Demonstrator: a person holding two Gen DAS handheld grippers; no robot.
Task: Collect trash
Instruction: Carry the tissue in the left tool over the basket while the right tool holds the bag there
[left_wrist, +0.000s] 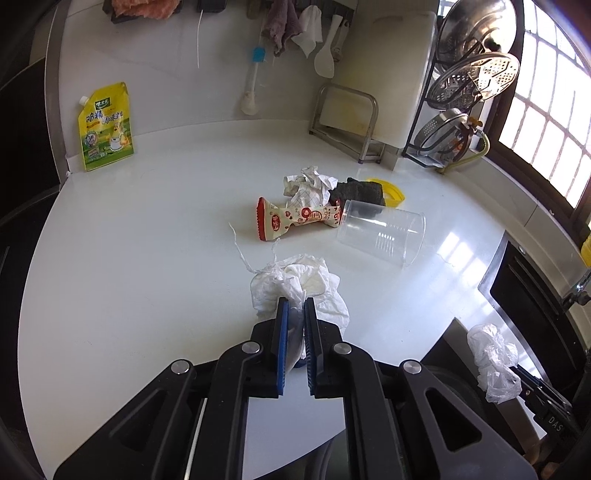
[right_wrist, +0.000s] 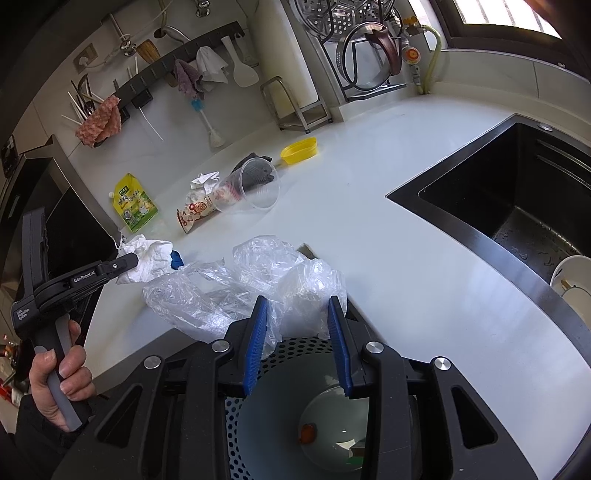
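Observation:
My left gripper (left_wrist: 295, 306) is shut on a crumpled white tissue (left_wrist: 295, 280), which is lifted just off the white counter (left_wrist: 147, 258). Farther back lie a red and cream snack wrapper (left_wrist: 295, 219), a clear plastic cup (left_wrist: 384, 232) on its side, a crumpled paper (left_wrist: 310, 184), a dark cloth (left_wrist: 360, 190) and a yellow lid (left_wrist: 391, 190). My right gripper (right_wrist: 297, 314) is shut on a bunched clear plastic bag (right_wrist: 258, 284) above a perforated bin (right_wrist: 236, 417). The right wrist view shows the left gripper (right_wrist: 129, 262) with the tissue (right_wrist: 151, 258).
A yellow seasoning pouch (left_wrist: 105, 127) leans on the back wall at the left. A cutting board stand (left_wrist: 347, 122) and a rack of steel lids (left_wrist: 469, 85) stand at the back right. A black sink (right_wrist: 517, 206) opens on the right. A person's hand (right_wrist: 62, 369) holds the left handle.

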